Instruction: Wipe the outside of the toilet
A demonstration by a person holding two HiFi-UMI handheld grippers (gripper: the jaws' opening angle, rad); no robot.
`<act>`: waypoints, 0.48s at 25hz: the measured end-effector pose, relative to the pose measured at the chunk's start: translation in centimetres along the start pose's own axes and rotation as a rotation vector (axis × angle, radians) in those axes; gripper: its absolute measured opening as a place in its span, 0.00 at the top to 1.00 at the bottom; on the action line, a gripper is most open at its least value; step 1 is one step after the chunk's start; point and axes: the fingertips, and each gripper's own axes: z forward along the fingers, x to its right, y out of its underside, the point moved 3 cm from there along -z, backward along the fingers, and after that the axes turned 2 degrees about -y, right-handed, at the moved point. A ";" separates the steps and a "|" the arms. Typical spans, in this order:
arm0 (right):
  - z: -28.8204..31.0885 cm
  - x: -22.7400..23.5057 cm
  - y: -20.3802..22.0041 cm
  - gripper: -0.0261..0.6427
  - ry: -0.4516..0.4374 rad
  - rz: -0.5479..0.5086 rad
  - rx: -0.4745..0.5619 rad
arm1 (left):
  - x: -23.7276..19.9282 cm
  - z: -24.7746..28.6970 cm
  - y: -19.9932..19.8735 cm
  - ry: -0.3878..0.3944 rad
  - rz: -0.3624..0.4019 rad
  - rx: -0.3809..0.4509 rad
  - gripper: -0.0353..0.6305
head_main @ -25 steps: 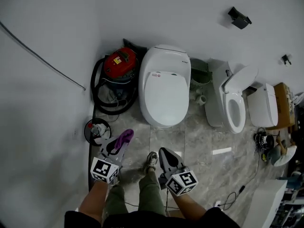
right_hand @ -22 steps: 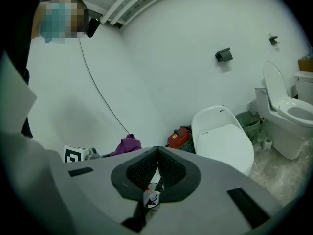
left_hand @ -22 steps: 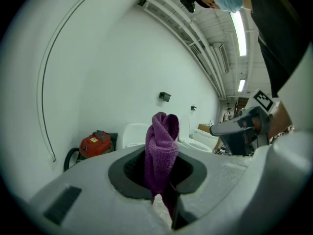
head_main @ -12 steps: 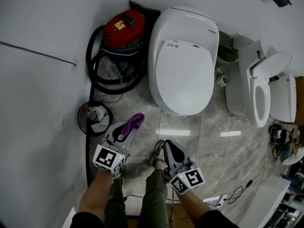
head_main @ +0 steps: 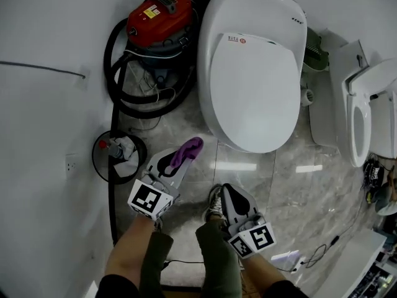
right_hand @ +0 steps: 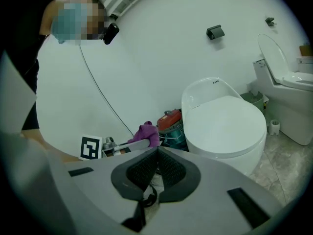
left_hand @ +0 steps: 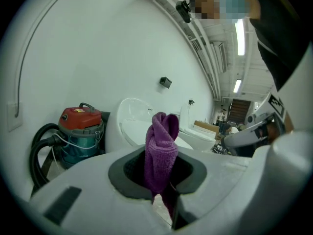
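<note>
The left gripper [head_main: 175,164] is clamped on a purple cloth [head_main: 187,149]; the right gripper [head_main: 228,196] is closed, empty. The toilet [head_main: 251,73] stands just ahead. This looks like the approach step: next the cloth must reach its front wall.

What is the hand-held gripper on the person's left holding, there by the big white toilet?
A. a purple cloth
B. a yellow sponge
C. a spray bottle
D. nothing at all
A: the left hand-held gripper has its jaws closed on a bunched purple cloth, which sticks up from between them in the left gripper view.
</note>
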 end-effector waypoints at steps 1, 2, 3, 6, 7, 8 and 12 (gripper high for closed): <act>0.3 0.7 0.4 0.96 0.004 -0.008 0.005 | -0.4 0.8 0.7 0.011 0.004 0.015 0.86; 0.6 1.4 0.8 0.96 0.007 -0.018 0.010 | -0.8 1.6 1.4 0.016 0.005 0.028 0.86; 0.9 2.2 1.1 0.96 0.008 -0.030 0.015 | -1.2 2.5 2.2 0.015 0.007 0.039 0.86; 1.9 4.4 2.3 0.96 0.002 -0.072 0.037 | -2.7 4.9 4.2 0.008 0.021 0.073 0.86; 2.2 5.0 2.8 0.96 -0.001 -0.084 0.048 | -3.0 5.5 4.8 0.010 0.028 0.085 0.86; 2.5 5.5 3.3 0.96 -0.003 -0.094 0.059 | -3.4 6.1 5.4 0.016 0.038 0.095 0.86; 3.7 7.4 6.9 0.96 -0.020 -0.116 0.098 | -4.7 7.8 8.6 0.047 0.071 0.115 0.86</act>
